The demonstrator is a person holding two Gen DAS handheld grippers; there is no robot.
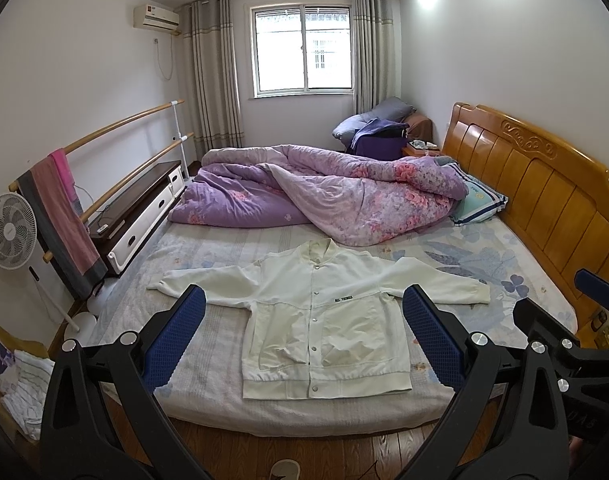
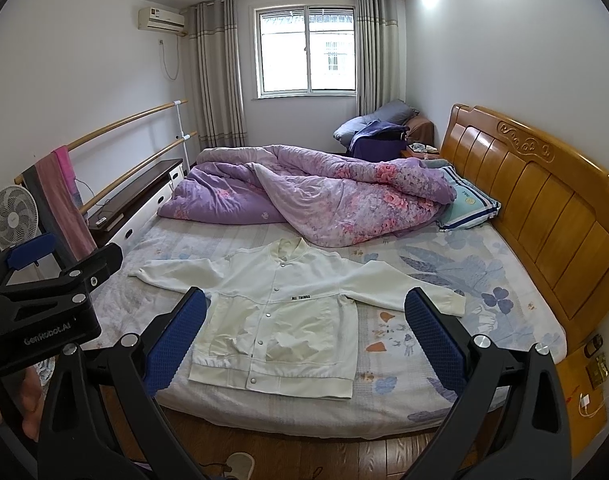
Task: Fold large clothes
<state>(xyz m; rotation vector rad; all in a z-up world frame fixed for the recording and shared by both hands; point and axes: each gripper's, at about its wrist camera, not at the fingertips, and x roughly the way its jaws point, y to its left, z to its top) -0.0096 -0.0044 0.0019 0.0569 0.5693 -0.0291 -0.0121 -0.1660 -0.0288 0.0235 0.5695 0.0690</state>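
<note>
Nearest the lens in the left wrist view, the left gripper (image 1: 304, 332) is seen with its 2 blue-padded fingers (image 1: 176, 340) spread wide and nothing held between them. The right gripper (image 2: 304, 332) is likewise held with its jaws apart and empty. Both are kept above the wooden floor (image 1: 304, 448) at the near edge of the bed (image 1: 208, 400), well apart from the garment.

The white jacket (image 1: 320, 320) is laid flat, front up and snapped shut, on the near half of the mattress, with its collar pointed toward the crumpled purple quilt (image 1: 324, 192) and both sleeves spread out to the sides. No fold is visible in it, so the task is judged to be at its very start: both sleeves and the body are left to be folded.
</note>
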